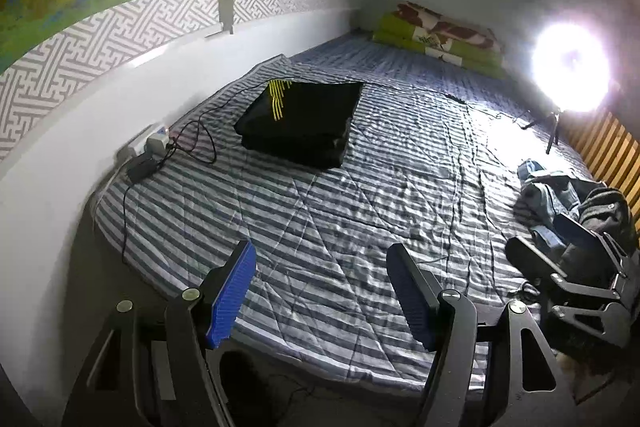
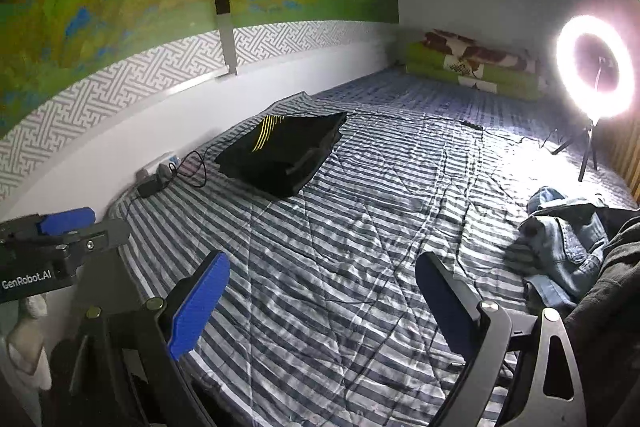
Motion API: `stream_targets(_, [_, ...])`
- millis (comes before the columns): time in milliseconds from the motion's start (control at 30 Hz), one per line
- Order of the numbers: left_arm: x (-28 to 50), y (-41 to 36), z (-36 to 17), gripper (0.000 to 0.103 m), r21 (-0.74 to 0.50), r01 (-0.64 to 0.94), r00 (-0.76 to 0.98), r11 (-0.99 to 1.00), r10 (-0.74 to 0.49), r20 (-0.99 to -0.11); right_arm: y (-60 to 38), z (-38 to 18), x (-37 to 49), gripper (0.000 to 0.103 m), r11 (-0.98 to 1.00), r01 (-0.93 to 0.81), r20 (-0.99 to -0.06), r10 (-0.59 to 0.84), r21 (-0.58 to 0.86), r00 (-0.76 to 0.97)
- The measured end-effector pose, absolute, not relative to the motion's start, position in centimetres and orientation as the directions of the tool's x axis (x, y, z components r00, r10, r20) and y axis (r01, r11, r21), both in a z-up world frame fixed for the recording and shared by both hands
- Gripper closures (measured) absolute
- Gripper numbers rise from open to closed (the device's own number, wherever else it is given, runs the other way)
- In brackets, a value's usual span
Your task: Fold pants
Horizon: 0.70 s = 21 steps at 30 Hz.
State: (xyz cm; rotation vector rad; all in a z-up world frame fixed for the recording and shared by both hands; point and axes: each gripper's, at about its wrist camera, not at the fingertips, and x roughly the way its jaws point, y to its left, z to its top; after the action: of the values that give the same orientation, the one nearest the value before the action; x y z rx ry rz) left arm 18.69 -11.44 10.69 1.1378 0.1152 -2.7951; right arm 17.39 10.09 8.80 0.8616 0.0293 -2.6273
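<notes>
Hovering over the near edge of the striped bedspread (image 1: 320, 227), both grippers are empty with fingers spread apart.

Landmark = folded black pants (image 1: 298, 121), going left to right:

- Left of the pants, against the white wall: power strip (image 1: 146, 143) with a black adapter (image 1: 140, 169) and looped cable (image 1: 196, 143) lying on the bedspread, near the pants but not touching as far as I can tell.
- Pants themselves: folded into a flat rectangular stack, yellow stripes (image 1: 276, 99) on the top-left corner. They sit on the far-left part of the bedspread, well apart from both grippers. Same stack in the right wrist view (image 2: 282, 155).
- Nearer than the pants, at the bed's front edge: left gripper (image 1: 320, 291), blue pads facing each other, wide gap, nothing between them. Right gripper (image 2: 320, 303) likewise apart and empty.
- Beyond and right of the pants: green and red-patterned bedding (image 1: 440, 35) stacked at the far wall.
- Right of the pants: thin black cable (image 1: 420, 91) running across the bedspread toward the ring light (image 2: 596, 67) on a small tripod, lit, strong glare.
- Far right of the pants, at the bed's right edge: crumpled denim garment (image 2: 564, 243) with a dark garment (image 2: 612, 287) heaped just beside it, touching. In the left wrist view the right gripper (image 1: 540, 243) hangs over that pile, fingers apart.
</notes>
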Motion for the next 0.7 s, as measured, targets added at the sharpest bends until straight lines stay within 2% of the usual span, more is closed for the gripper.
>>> stream_targets(367, [18.7,-11.8,9.7,0.032,0.010,0.143,-0.692,-0.990,-0.107,-0.714,10.5,9.0,17.2,0.011,-0.941,0.322,-0.564,-0.321,0.101,-0.761])
stream_targets(700, [18.4,-12.2,9.7,0.032,0.032,0.157,-0.690,-0.987,-0.133,-0.711,11.3,7.8,15.9,0.011,-0.943,0.304,-0.592,-0.324,0.138,-0.738])
